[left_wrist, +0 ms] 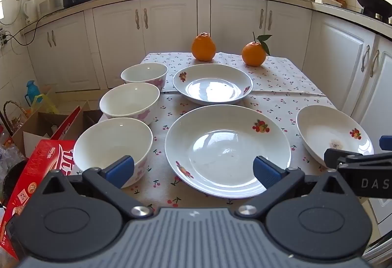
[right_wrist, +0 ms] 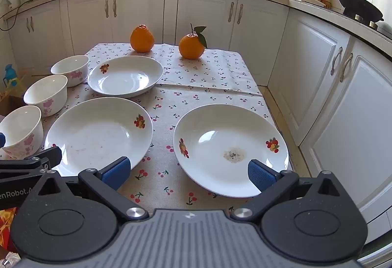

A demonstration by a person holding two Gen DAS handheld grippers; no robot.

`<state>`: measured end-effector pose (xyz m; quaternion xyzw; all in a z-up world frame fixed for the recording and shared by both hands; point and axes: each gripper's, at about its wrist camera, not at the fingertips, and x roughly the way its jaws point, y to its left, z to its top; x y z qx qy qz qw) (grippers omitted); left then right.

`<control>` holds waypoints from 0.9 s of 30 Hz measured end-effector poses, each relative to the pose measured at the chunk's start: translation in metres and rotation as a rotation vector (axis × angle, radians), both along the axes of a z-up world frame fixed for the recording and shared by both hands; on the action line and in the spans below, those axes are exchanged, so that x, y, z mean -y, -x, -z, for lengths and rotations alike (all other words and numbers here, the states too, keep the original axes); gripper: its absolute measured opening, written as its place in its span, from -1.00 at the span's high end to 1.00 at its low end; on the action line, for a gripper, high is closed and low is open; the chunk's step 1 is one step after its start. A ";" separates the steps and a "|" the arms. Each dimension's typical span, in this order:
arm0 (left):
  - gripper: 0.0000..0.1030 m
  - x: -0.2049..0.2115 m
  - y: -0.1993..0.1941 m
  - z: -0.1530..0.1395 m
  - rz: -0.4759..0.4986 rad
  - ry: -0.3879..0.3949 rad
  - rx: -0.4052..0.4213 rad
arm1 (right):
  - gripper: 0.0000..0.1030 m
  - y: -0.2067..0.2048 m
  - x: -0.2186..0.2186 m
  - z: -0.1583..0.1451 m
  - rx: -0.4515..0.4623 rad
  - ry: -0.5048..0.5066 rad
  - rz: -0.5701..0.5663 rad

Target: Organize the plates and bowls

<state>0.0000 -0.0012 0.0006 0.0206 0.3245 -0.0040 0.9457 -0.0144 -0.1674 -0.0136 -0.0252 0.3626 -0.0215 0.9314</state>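
Observation:
Three white bowls with pink flowers stand in a row on the table's left side: near [left_wrist: 112,143], middle [left_wrist: 129,102], far [left_wrist: 144,74]. Three white fruit-print plates lie on the cherry-print cloth: a near centre plate [left_wrist: 227,150], a far plate [left_wrist: 212,83] and a right plate [left_wrist: 333,133]. In the right wrist view the right plate [right_wrist: 230,147] has a grey smudge, and the centre plate [right_wrist: 98,135] lies to its left. My left gripper [left_wrist: 193,170] is open and empty above the table's near edge. My right gripper [right_wrist: 188,172] is open and empty before the right plate.
Two oranges [left_wrist: 203,46] [left_wrist: 253,53] sit at the table's far end. A red carton [left_wrist: 36,177] and cardboard boxes [left_wrist: 44,123] stand on the floor to the left. White kitchen cabinets [right_wrist: 318,76] line the back and right. A wok [right_wrist: 360,9] sits on the stove.

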 end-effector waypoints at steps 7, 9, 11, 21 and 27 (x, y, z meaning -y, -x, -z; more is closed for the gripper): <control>-0.99 0.007 0.001 -0.002 -0.001 -0.010 0.003 | -1.00 -0.001 -0.001 -0.002 0.001 -0.001 0.001; -0.99 0.003 0.004 -0.001 -0.004 0.001 0.004 | -1.00 0.007 0.000 -0.001 0.017 0.001 -0.002; -0.99 0.000 0.001 0.000 -0.002 0.010 -0.001 | -1.00 0.008 -0.001 -0.001 0.017 0.003 -0.001; -0.99 -0.001 0.000 0.000 -0.008 0.018 -0.005 | -1.00 0.001 -0.002 -0.001 0.012 0.006 -0.004; -0.99 -0.001 0.000 0.000 -0.009 0.019 -0.005 | -1.00 0.001 -0.002 -0.001 0.014 0.009 -0.004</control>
